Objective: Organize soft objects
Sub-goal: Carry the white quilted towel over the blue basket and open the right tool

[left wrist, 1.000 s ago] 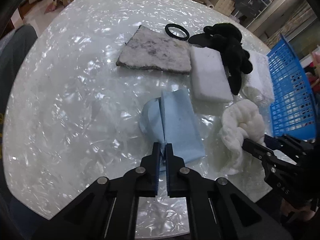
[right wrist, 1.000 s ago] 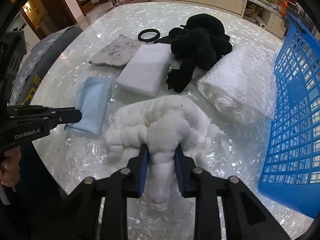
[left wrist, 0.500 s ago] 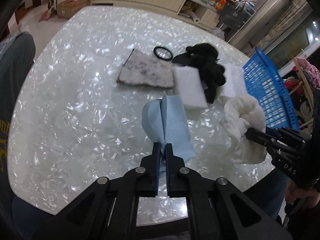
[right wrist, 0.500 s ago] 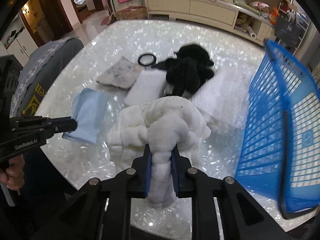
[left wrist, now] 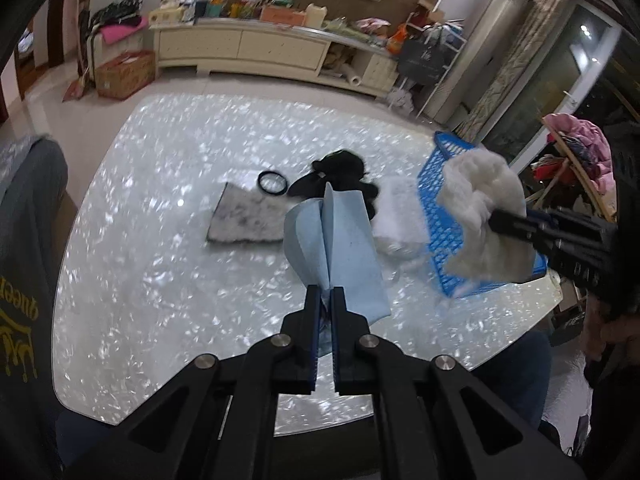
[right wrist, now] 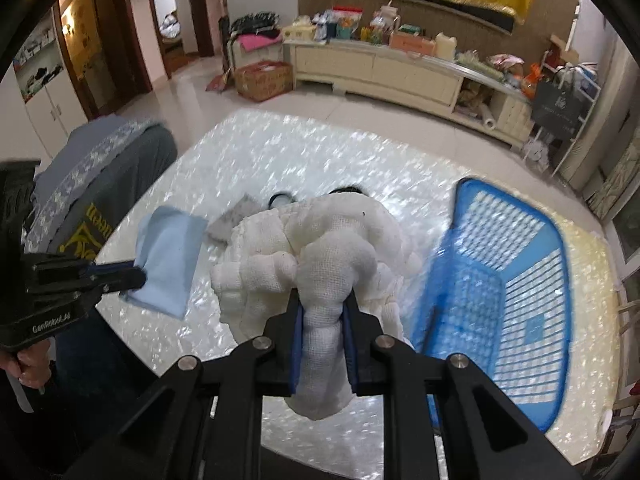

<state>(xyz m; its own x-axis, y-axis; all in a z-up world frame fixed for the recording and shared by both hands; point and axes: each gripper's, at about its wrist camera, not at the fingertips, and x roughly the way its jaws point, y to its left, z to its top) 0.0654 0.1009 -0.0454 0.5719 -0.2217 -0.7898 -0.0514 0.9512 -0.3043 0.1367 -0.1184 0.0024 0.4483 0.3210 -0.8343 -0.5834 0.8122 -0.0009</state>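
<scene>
While two grippers grip, one blue cloth [left wrist: 340,240], one white towel [right wrist: 328,248]

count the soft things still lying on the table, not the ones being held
3 visible: a grey mat left of centre, a black plush toy behind the lifted blue cloth, and a white textured bundle beside the blue basket. The cloth may hide another.

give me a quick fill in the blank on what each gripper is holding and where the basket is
1. The left gripper is shut on a folded light ____ cloth.
2. The right gripper is shut on a bunched ____ gauze cloth.
3. The blue basket stands on the ____ side of the table in the right wrist view.
4. A black ____ lies beside the grey pad.

Missing words: blue; white; right; ring
</scene>
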